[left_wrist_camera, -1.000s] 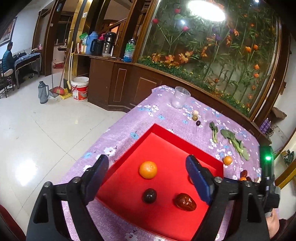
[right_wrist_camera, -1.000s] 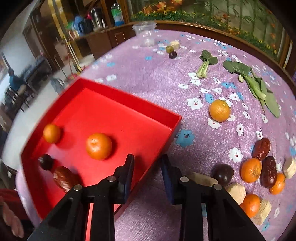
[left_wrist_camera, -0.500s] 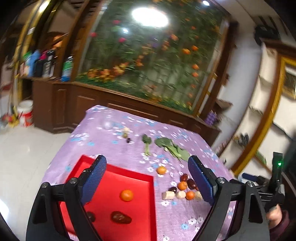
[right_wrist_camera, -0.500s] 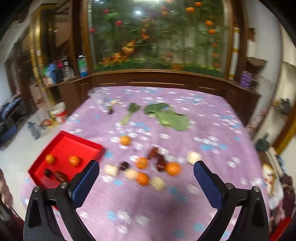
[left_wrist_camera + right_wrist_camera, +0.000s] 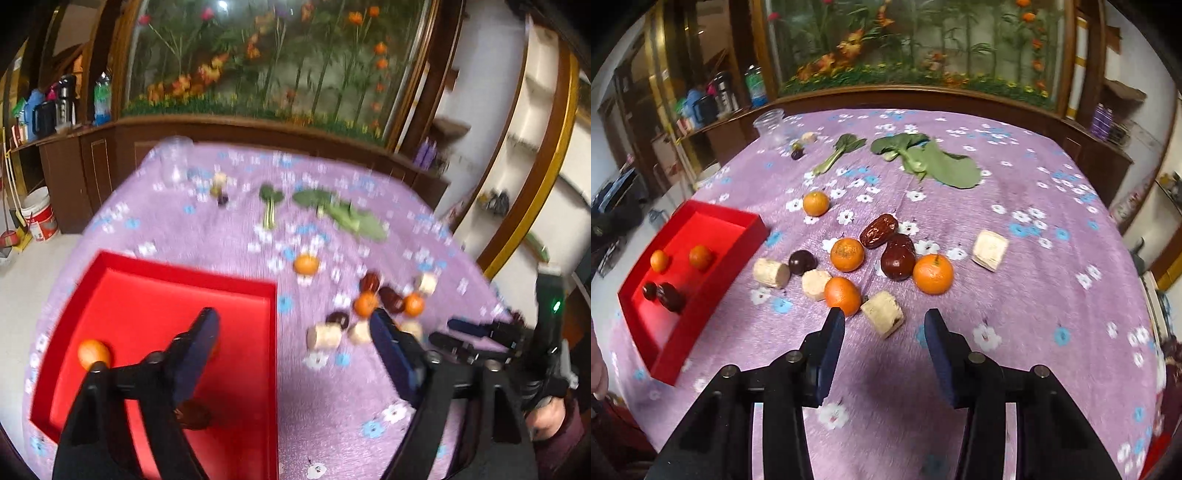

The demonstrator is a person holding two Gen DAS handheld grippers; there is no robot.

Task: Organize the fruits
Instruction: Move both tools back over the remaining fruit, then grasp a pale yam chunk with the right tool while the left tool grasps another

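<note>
The right gripper (image 5: pixel 884 319) hangs empty with its jaws apart, low over the purple flowered cloth (image 5: pixel 1052 295). Just ahead and slightly left lies a smooth round orange (image 5: pixel 843 296), touching a pale rough chunk (image 5: pixel 882 313); wrinkled red dates (image 5: pixel 879 231) lie beyond, long axes slanting. The left gripper (image 5: pixel 293 321), also spread and empty, hovers over the red tray (image 5: pixel 738 242), well left of the pile, so the right seems nearer.
</note>
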